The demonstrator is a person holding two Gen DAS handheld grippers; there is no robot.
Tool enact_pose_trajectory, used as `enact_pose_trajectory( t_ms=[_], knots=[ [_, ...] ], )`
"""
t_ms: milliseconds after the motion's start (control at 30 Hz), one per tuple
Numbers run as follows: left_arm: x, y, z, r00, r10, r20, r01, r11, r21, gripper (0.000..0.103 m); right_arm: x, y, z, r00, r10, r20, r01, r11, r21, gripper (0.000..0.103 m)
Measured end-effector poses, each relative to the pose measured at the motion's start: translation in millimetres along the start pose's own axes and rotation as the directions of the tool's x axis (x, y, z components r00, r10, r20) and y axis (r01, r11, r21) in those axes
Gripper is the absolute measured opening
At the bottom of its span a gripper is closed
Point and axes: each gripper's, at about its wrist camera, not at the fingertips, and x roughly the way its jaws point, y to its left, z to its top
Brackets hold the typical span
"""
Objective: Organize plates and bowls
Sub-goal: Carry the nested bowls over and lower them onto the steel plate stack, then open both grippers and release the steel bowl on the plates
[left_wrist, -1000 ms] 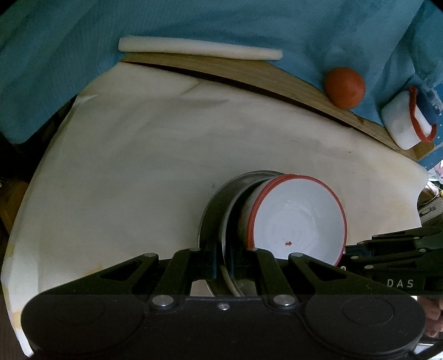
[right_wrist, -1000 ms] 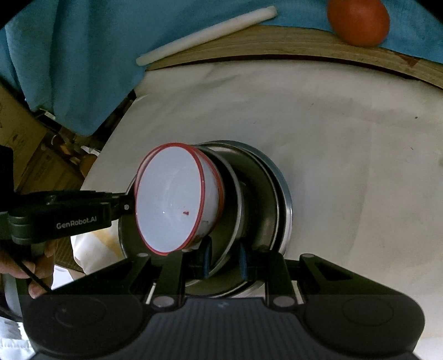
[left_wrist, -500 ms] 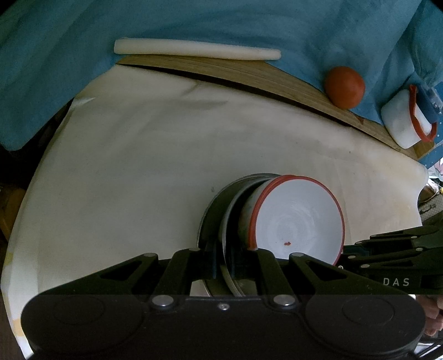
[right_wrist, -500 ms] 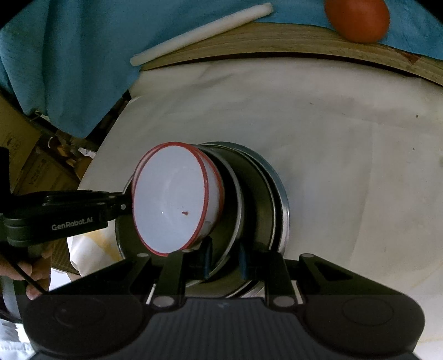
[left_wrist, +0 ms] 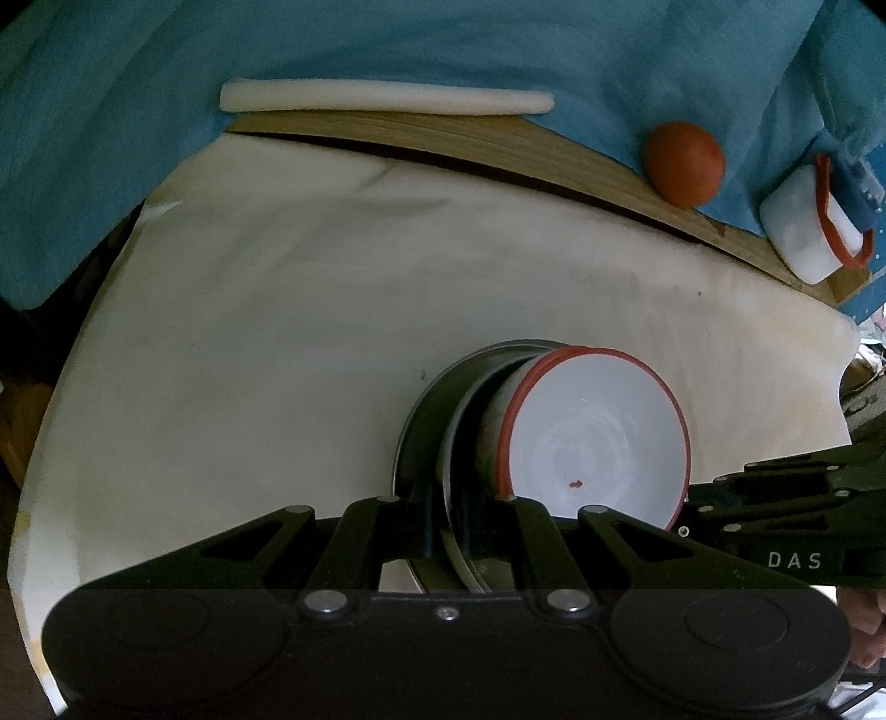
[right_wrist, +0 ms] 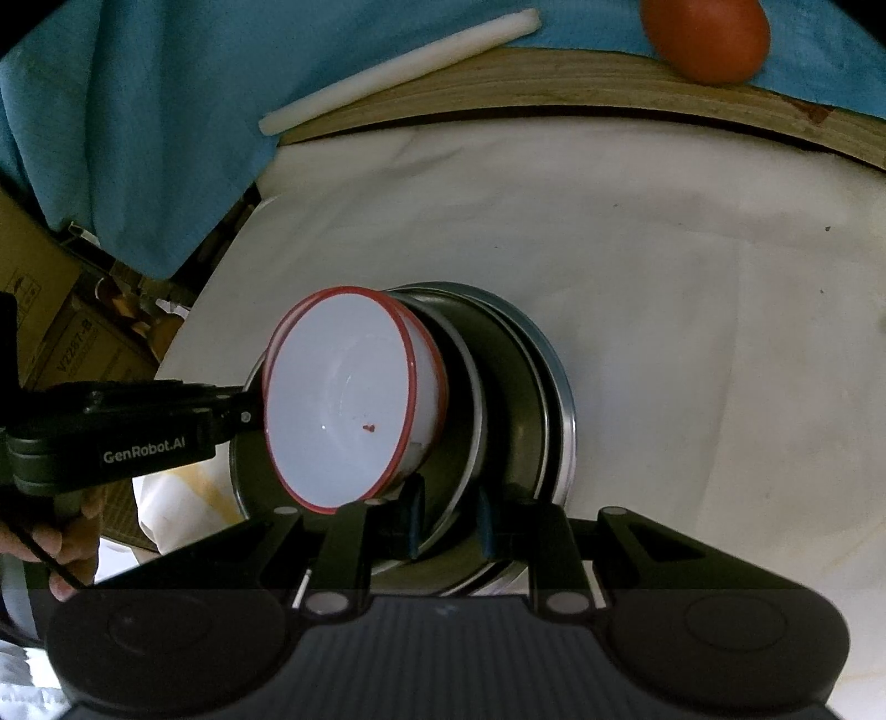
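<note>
A stack of metal plates (left_wrist: 437,421) (right_wrist: 520,399) carries a white bowl with a red rim (left_wrist: 592,437) (right_wrist: 349,404), nested in a second such bowl. My left gripper (left_wrist: 446,526) is shut on the near edge of the plates. My right gripper (right_wrist: 446,526) is shut on the plates' edge from the other side. Both hold the stack above the cream-covered table (left_wrist: 277,332) (right_wrist: 692,310). Each gripper shows in the other's view, the right one (left_wrist: 775,498) and the left one (right_wrist: 138,426).
A white rod (left_wrist: 382,102) (right_wrist: 398,66) lies at the wooden table edge (left_wrist: 470,144). A red-orange ball (left_wrist: 684,163) (right_wrist: 706,36) and a white red-rimmed cup (left_wrist: 811,227) lie on the blue cloth (left_wrist: 166,83). Cardboard boxes (right_wrist: 66,332) stand at the left.
The stack and both grippers have moved slightly back from the far table edge; the grips are unchanged.
</note>
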Motion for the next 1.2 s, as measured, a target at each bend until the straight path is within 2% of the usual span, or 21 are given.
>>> enact_pose_trajectory(
  t_ms=[267,533,733,900,933,1000,1200],
  knots=[
    [-1,-4,-1,1.000,0.021,0.009,-0.022,0.999,0.042,0.009,0,6,-2,1.000,-0.027,0.014,0.027,1.000,0.005,0.022],
    [-5,-2,-1,1.000,0.004,0.020,-0.005,0.997,0.072,0.010,-3,12,-3,0.994,-0.090,0.060,0.089,0.996,0.020,0.023],
    [-5,-1,0,1.000,-0.008,0.028,0.005,0.994,0.106,0.014,-6,15,-7,0.986,-0.135,0.102,0.129,0.990,0.059,0.023],
    [-9,-3,-3,0.999,0.015,0.052,-0.020,0.994,0.105,0.019,-11,15,-14,0.975,-0.161,0.151,0.147,0.984,0.101,0.024],
    [-10,-5,-4,0.998,0.025,0.062,-0.031,0.994,0.106,0.021,-11,16,-15,0.973,-0.164,0.160,0.149,0.983,0.104,0.024],
    [-13,-6,-7,0.994,0.064,0.087,-0.073,0.992,0.107,0.035,-12,17,-19,0.971,-0.169,0.169,0.152,0.983,0.106,0.026],
    [-26,-7,-16,0.983,0.111,0.146,-0.121,0.991,0.061,0.049,-12,17,-30,0.963,-0.174,0.205,0.162,0.984,0.078,0.040]
  ],
)
